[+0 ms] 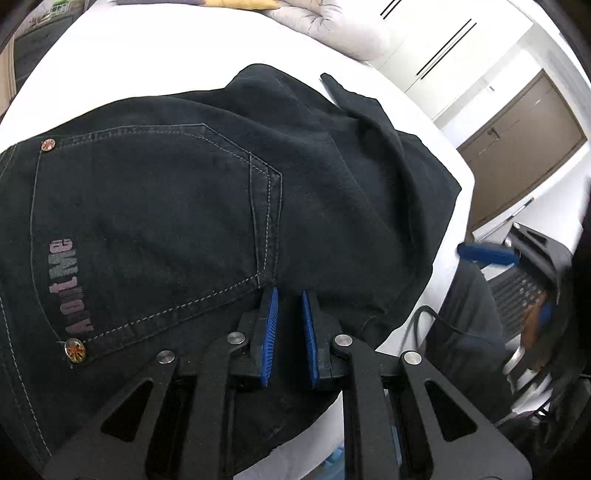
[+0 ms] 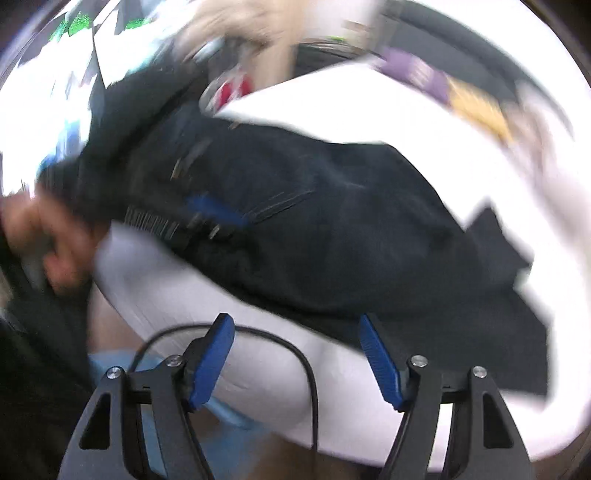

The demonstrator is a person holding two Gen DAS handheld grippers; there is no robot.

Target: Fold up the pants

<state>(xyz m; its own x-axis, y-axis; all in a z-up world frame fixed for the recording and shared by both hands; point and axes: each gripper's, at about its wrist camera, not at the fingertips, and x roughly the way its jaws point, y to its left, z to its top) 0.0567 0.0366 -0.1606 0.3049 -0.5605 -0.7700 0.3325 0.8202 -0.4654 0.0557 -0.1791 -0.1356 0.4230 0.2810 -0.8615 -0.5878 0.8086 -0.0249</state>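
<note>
Left wrist view: black pants point(image 1: 207, 192) fill the centre & left of frame, lying bunched on a white surface point(image 1: 155, 59). Back pocket point(image 1: 147, 229) faces up w/ pale stitching, printed lettering at lower left and two metal rivets point(image 1: 75, 350). Left gripper point(image 1: 290, 306) at bottom centre, blue pads point(image 1: 271, 325) close together w/ a narrow gap; whether any cloth is pinched between them can't be told. Upper centre: pale pillow point(image 1: 332, 29). Right side: white cabinet point(image 1: 454, 48), brown door point(image 1: 524, 147); lower right, a laptop keyboard point(image 1: 517, 295), blurry. No containers seen.

Right wrist view: heavy motion blur. Pants point(image 2: 314, 240) spread across mid-frame on the white surface point(image 2: 258, 376), one flap reaching the right edge. Right gripper point(image 2: 295, 343) at bottom, blue pads point(image 2: 212, 362) spread wide apart, holding nothing, just below the pants' near edge. Black cable point(image 2: 310, 387) loops between the fingers. Left edge: a hand point(image 2: 40, 240), blurred. Upper right: purple & yellow items point(image 2: 454, 92), too smeared to ID.
</note>
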